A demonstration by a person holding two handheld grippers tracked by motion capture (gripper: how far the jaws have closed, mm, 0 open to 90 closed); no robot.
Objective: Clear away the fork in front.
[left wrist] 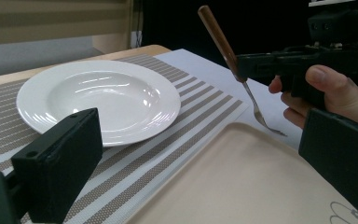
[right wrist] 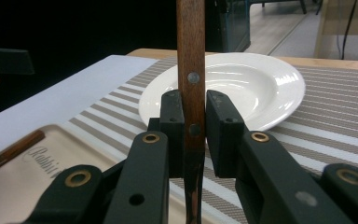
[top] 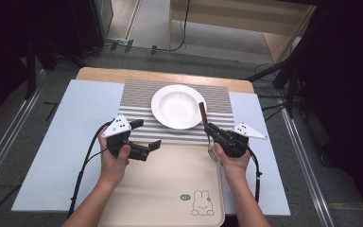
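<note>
Holding a fork (top: 207,130) by its brown wooden handle, the right gripper (top: 214,130) sits at the right side of the desk (top: 99,74), its two black jaws clamped tight on either side of the handle. In the right gripper view the handle (right wrist: 190,70) rises straight up between the jaws, with two metal rivets showing on the wood. In the left gripper view the fork (left wrist: 242,79) hangs tilted, handle end up and away, metal tines down and hovering just above the right edge of a beige tray (left wrist: 242,182). The person's right hand (top: 232,161) wraps the gripper body from below. The left gripper (top: 146,135) is held over the tray's upper left corner, its jaws spread wide apart with nothing between them, pointing toward the fork. A white plate (top: 178,106) sits empty on a striped placemat (top: 137,94) just beyond the tray (top: 170,179), and the fork's handle tip overlaps the plate's right rim in the high view. A pale blue sheet (top: 71,123) covers the desk under the mat and tray. A small rabbit drawing (top: 201,204) marks the tray's near right corner.
</note>
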